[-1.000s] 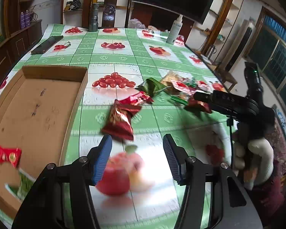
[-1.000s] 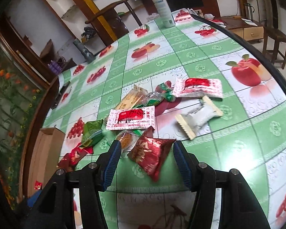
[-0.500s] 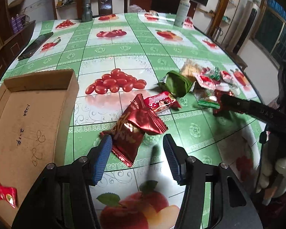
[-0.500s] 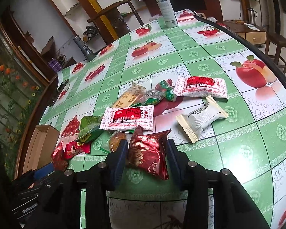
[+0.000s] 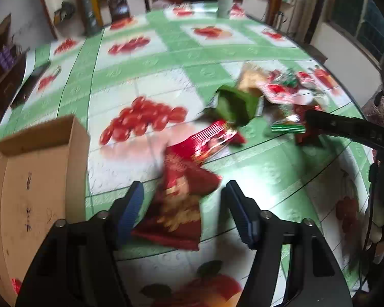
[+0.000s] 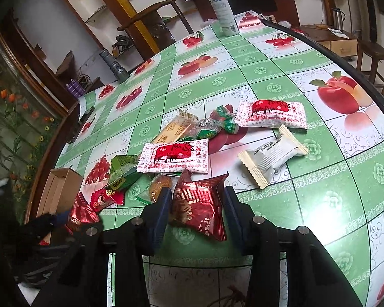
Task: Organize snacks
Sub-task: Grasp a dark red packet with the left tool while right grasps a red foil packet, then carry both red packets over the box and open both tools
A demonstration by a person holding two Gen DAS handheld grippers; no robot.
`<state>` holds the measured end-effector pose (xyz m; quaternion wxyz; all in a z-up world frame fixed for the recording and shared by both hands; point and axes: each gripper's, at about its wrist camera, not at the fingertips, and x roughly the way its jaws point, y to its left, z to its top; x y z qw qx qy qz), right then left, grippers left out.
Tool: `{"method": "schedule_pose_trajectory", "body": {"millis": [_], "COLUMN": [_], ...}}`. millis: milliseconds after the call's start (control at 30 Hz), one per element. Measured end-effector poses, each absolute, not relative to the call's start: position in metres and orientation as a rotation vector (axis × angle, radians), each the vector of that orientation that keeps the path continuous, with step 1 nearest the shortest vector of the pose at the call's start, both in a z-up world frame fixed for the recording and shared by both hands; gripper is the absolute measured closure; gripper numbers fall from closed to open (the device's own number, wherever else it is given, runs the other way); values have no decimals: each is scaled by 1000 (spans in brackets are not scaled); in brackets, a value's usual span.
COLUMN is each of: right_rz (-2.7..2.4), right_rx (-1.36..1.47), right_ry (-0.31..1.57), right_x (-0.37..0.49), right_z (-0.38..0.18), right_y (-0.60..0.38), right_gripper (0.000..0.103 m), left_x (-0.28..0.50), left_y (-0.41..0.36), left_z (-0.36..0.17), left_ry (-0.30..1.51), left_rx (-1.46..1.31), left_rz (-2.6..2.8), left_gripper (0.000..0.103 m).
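- A green-and-white fruit-print tablecloth (image 6: 268, 81) carried scattered snacks; an open cardboard box (image 5: 38, 174), frame left, awaited them.
- Left gripper (image 5: 181, 204), jaws just widened, straddled a dark red foil packet (image 5: 181, 204) ungripped.
- Right gripper (image 6: 195, 202) pinched another crimson foil snack packet (image 6: 199, 204) low in its frame, likely for boxing.

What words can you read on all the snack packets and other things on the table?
"Love you", upside down, on the dark red packet between the right gripper's pads.
"DAS", seemingly cut off, on the right gripper's side, seen from the left wrist camera.
Red-and-white packets: Chinese characters, too small to read reliably.
Grey-white packet: small print, unreadable.
Spray bottle: blue label, unreadable.
Cardboard box: pen scribbles, blurred.
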<state>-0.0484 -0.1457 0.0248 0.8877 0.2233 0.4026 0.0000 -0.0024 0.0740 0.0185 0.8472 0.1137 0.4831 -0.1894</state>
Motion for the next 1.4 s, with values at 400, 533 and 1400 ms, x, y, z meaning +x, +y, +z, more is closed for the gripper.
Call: {"method": "schedule_pose_trajectory", "body": {"millis": [400, 533, 1400], "right_rz": [20, 36, 519], "right_rx": [447, 504, 375], "right_ry": [812, 815, 918], "right_x": [-53, -69, -69], "right_z": [24, 22, 105], "right_y": [-141, -145, 67], "right_gripper": [64, 66, 66], "left_x": [-40, -53, -89], "left_y": [78, 86, 300], "left_z": [40, 54, 82], "left_ry": [956, 927, 749], "left_rx": [66, -46, -324], "left_rz": [-464, -533, -116], "left_gripper": [74, 74, 73]}}
